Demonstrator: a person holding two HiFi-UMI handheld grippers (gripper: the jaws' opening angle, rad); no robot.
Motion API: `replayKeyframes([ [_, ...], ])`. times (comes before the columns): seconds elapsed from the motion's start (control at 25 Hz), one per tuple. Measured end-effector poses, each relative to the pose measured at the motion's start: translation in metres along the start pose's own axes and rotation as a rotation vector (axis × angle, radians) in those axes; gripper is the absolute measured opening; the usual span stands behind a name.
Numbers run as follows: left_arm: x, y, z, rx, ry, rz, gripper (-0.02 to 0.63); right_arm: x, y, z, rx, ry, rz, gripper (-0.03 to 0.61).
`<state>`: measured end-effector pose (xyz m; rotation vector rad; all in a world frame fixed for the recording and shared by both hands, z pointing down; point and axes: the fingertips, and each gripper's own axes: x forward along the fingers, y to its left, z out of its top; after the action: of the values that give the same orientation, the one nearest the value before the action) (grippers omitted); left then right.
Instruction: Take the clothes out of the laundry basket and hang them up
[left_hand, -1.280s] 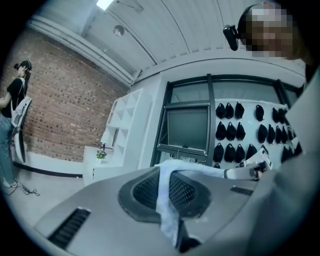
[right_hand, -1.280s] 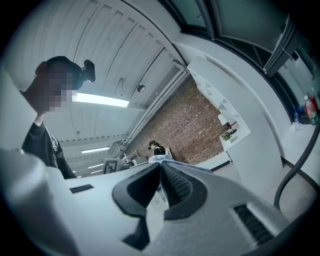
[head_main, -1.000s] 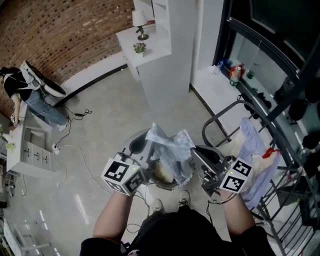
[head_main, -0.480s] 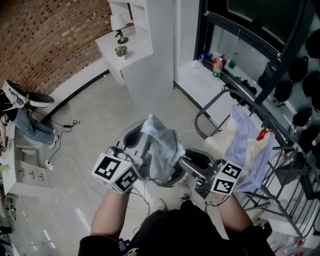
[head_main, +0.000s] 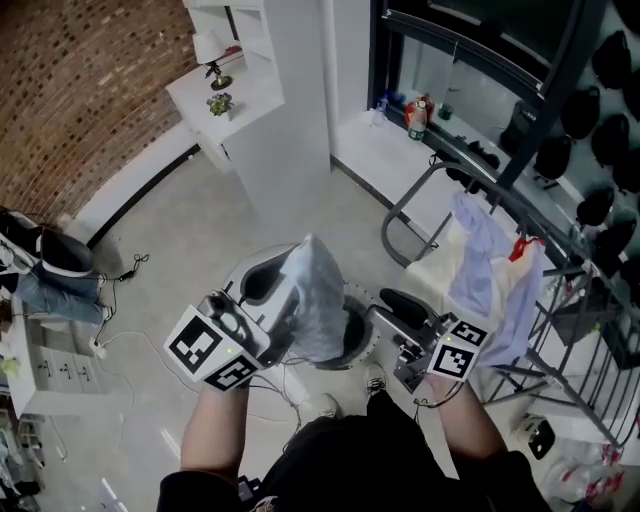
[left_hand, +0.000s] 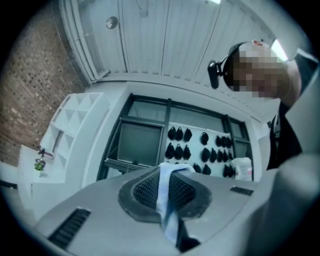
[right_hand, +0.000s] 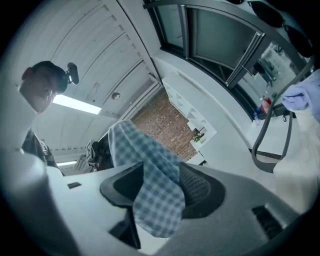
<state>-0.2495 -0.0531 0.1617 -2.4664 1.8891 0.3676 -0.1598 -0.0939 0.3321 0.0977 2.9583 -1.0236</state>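
Two grippers are held side by side above a pale floor (head_main: 180, 230), with a blue-and-white checked garment (head_main: 318, 300) bunched between them. The left gripper (head_main: 265, 285) has its fingers (left_hand: 145, 190) pinched tight on a narrow fold of the garment, which rises in a peak above them in the head view. The right gripper (head_main: 392, 302) has just been opening its fingers (right_hand: 200, 187). They stand apart, and a loose flap of the checked cloth lies draped in the gap without being pressed. Off to the right, well apart from the grippers, a grey drying rack (head_main: 395, 205) carries a lilac garment (head_main: 478, 255) and a cream one (head_main: 440, 275). A white shelf unit (head_main: 280, 110) stands beyond, near a brick wall (head_main: 80, 90).
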Motion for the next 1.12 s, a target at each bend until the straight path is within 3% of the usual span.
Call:
replayKeyframes([
  [0.16, -0.007, -0.023, 0.019, -0.056, -0.062, -0.170, 0.015, 0.002, -0.005, -0.002, -0.014, 0.016, -0.009, 0.262],
  [0.32, -0.013, -0.036, 0.031, -0.060, -0.074, -0.268, 0.015, 0.003, -0.012, -0.007, 0.017, 0.015, -0.017, 0.270],
  [0.44, -0.013, -0.044, 0.026, -0.019, -0.024, -0.308, 0.015, 0.008, -0.009, -0.015, 0.009, 0.046, 0.015, 0.277],
  [0.6, -0.007, -0.044, 0.012, 0.067, 0.058, -0.251, 0.015, 0.015, 0.008, -0.022, -0.070, 0.092, 0.056, 0.281],
  [0.68, -0.009, -0.051, 0.007, 0.084, 0.078, -0.284, 0.015, 0.015, 0.015, -0.022, -0.080, 0.085, 0.068, 0.282],
  [0.84, -0.022, -0.068, 0.005, 0.047, 0.079, -0.379, 0.015, 0.012, 0.007, -0.023, -0.016, 0.067, 0.056, 0.287],
  [1.0, -0.027, -0.081, 0.009, 0.056, 0.076, -0.437, 0.015, 0.007, -0.007, -0.044, 0.010, 0.121, 0.073, 0.308],
  [1.12, -0.037, -0.087, 0.005, 0.021, 0.106, -0.465, 0.015, 0.001, -0.013, -0.050, 0.149, 0.083, 0.140, 0.308],
])
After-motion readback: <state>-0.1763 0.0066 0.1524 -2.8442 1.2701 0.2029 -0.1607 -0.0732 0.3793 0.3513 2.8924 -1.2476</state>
